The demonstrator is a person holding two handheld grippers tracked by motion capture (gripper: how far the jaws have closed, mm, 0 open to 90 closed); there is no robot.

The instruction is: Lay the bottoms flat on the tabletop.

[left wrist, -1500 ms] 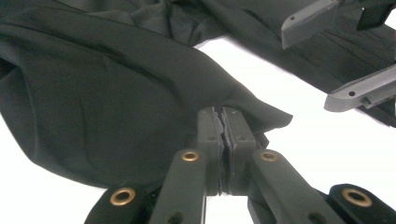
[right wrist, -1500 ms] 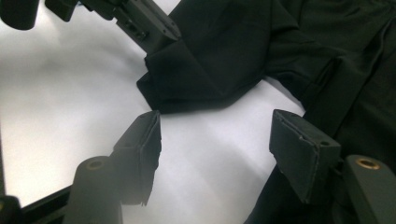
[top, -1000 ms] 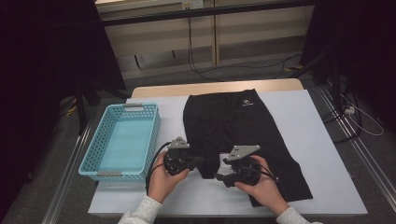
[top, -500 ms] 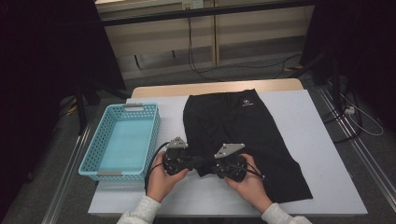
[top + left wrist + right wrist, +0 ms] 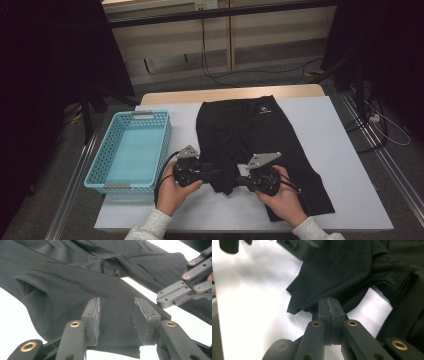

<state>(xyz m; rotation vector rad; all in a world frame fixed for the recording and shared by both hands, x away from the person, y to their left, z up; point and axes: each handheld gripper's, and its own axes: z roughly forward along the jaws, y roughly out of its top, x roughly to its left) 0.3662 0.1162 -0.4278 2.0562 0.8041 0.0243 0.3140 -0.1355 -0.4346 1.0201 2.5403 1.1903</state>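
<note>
Black shorts (image 5: 260, 135) lie flat on the white table (image 5: 340, 135), waistband at the far side. The hem of the leg on the left is bunched up between the two grippers. My left gripper (image 5: 217, 173) points right at that hem. Its jaws have just been opening and now stand apart, with the cloth (image 5: 62, 290) lying loose between the pads (image 5: 93, 315). My right gripper (image 5: 237, 179) points left. Its jaws have just been closing and are pressed together (image 5: 329, 307) on the edge of the cloth (image 5: 347, 270).
A light blue plastic basket (image 5: 100, 157) stands on the table's left part, close to the left hand. Bare white table lies in front of the shorts and to their right. Cables and dark stands are on the floor beyond the table.
The right gripper came in to the left gripper, closed on the hem and drew back a little to the right. The left gripper stayed put and its jaws opened.
</note>
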